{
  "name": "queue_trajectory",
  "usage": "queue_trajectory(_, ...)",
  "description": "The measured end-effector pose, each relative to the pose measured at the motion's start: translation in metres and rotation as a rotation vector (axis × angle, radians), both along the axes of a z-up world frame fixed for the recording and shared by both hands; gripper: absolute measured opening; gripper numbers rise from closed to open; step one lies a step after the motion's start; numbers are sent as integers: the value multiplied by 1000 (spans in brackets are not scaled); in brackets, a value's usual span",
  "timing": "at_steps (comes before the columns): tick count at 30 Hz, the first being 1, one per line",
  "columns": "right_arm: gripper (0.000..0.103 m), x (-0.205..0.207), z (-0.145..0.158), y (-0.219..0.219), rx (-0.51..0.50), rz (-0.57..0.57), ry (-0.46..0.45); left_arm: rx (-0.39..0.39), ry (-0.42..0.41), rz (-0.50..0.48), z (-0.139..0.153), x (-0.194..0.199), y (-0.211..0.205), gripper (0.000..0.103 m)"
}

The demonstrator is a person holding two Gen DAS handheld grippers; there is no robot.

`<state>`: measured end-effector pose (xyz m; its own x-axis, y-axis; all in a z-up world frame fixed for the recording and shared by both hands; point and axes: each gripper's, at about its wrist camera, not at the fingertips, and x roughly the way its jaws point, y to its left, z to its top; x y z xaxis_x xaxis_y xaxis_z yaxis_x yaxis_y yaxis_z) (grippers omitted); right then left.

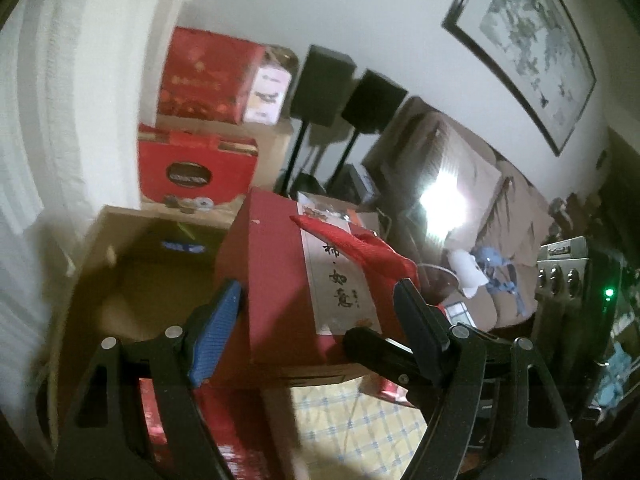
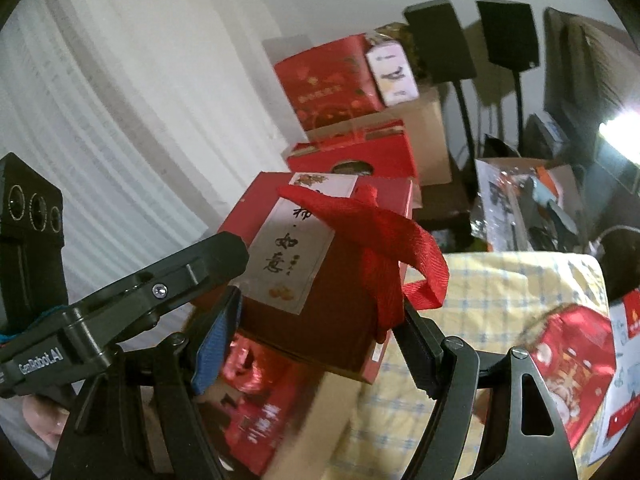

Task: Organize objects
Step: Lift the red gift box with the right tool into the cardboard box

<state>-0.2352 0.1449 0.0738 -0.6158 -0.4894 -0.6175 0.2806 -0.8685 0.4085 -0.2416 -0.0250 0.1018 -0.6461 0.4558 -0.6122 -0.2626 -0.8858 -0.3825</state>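
The red gift box (image 1: 276, 280) (image 2: 320, 280), with a white calligraphy label (image 1: 340, 280) and red ribbon handle (image 2: 380, 240), sits raised between both grippers. The left gripper (image 1: 320, 312) pinches its near end, jaws spread wide, blue pad (image 1: 216, 332) against the box's left face. The right gripper (image 2: 316, 328) clamps it likewise. An open cardboard carton (image 1: 132, 272) lies left; stacked red boxes (image 1: 200, 76) stand beyond.

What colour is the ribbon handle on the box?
Red; the ribbon handle shows best in the right wrist view.
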Motion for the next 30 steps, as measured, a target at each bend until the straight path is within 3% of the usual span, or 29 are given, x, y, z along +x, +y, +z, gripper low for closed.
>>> queue_trajectory(13,77,-35,9,-68,3,92,8,27,35,95,11,-14,-69,74)
queue_trajectory(21,77,-60,-11,-89,9,102,-23,31,-9,117,-14,-38,-91,74)
queue_trajectory(30,77,-87,-58,-108,3,113,-93,31,-76,132,-55,-63,-109,74)
